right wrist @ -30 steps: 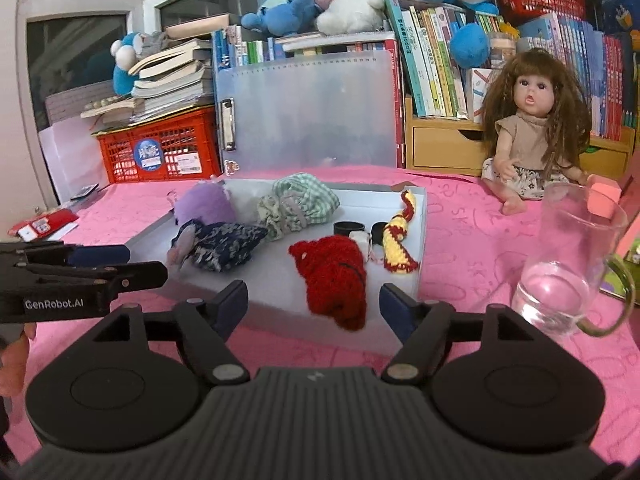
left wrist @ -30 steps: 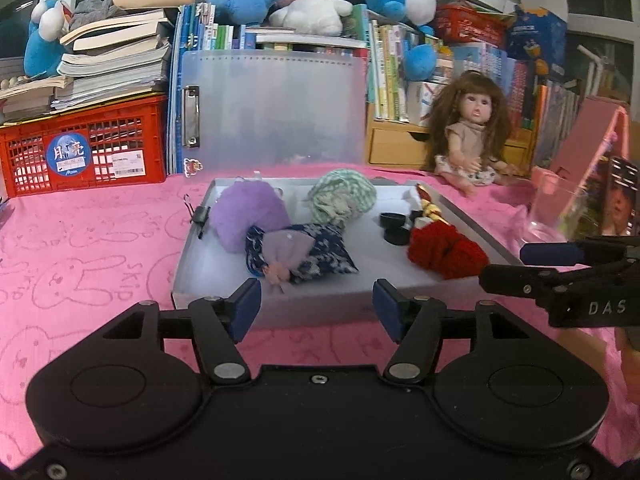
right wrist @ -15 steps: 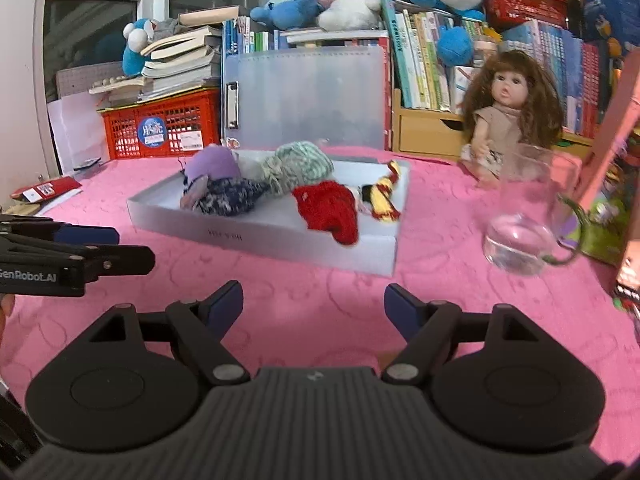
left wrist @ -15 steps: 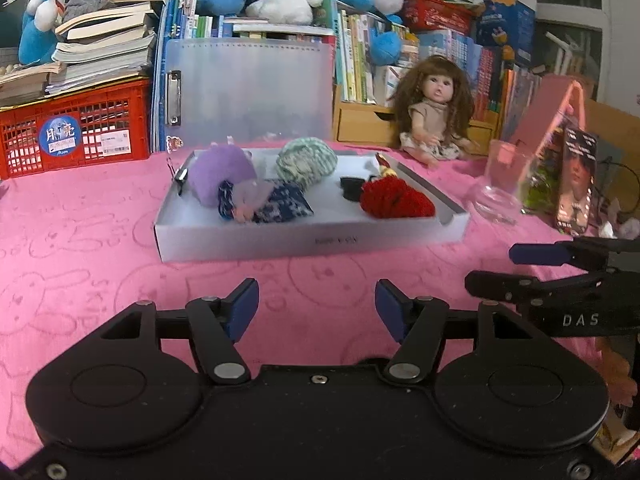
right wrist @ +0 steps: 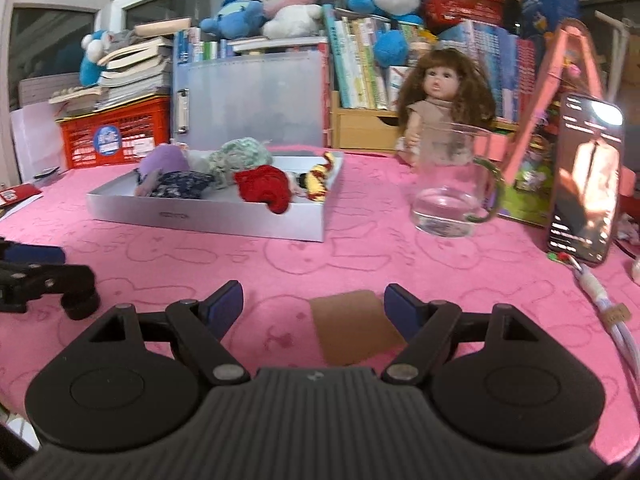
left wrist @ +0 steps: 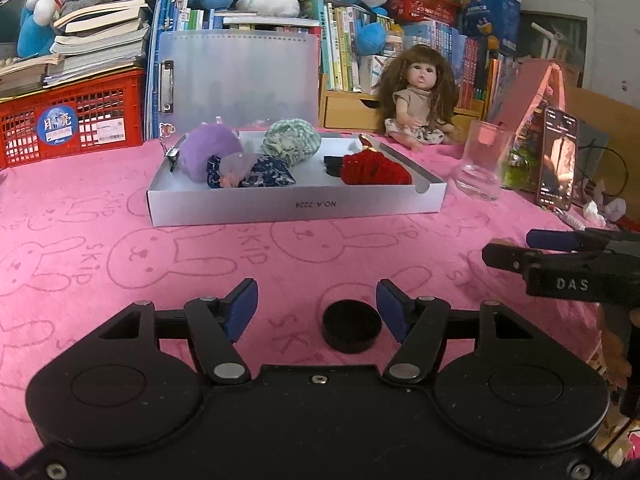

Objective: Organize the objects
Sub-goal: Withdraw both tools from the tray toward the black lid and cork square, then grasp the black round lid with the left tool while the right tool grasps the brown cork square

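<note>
Most items boxed, two left out

The grey tray point(left wrist: 296, 208) holds the soft pouches; a black cap point(left wrist: 351, 330) and brown card point(right wrist: 354, 330) lie on the worktop inside the spread, empty left claw point(left wrist: 316, 310) and right claw point(right wrist: 314, 308).

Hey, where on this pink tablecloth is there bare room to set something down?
Bare cloth runs between the white tray and the black round cap, and leftward toward the red crate. It is crowded on the right: glass mug, phone and cable. The tray is nearly full.
</note>
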Tool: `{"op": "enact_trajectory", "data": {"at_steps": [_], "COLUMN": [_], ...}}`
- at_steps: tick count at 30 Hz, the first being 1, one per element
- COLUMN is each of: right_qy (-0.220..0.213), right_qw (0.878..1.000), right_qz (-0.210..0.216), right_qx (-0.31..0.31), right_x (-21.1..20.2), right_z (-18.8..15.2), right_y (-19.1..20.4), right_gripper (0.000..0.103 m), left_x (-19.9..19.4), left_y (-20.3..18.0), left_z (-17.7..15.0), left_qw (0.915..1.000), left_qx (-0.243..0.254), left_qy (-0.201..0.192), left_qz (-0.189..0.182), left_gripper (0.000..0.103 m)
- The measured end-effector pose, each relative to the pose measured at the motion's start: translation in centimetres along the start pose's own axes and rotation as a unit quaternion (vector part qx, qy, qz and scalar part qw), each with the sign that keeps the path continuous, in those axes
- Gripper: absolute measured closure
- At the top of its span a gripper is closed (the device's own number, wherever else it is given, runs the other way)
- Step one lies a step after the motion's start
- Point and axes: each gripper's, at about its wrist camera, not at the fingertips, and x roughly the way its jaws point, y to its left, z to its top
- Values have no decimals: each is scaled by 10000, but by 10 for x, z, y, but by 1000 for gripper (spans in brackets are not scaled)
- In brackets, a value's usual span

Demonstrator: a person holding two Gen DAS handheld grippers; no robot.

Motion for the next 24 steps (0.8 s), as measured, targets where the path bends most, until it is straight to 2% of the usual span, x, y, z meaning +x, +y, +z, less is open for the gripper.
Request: {"op": "enact_trajectory", "data": {"at_steps": [6,12,17,19,24], "right_qy": [86,116,130,147,159], "right_qw": [9997,9995,9995,9994,9993], "right_qz": [-211,-278,-291,-307,-311], "right_qx": [18,-76,-88,-94,-113], "right_x": [5,8,8,9,9], "right_z": [-3,-5,-6,-6,-6], "right_y": [-3,-1,-1,-1,-1], "right_gripper": [17,19,27,31,32], "left_x": [0,3,3,3,2], "left_y": [-6,-8,-10,-11,-13], "left_z": [-4,-6,-7,-7,-7], "left_qw": [9999,9998,9998,9997,9996], "left_qx": [89,74,121,124,134], "left_qy": [25,94,97,96,101], "left_qz": [-72,-143,-154,-167,-233], "left_gripper": [41,47,57,58,58]}}
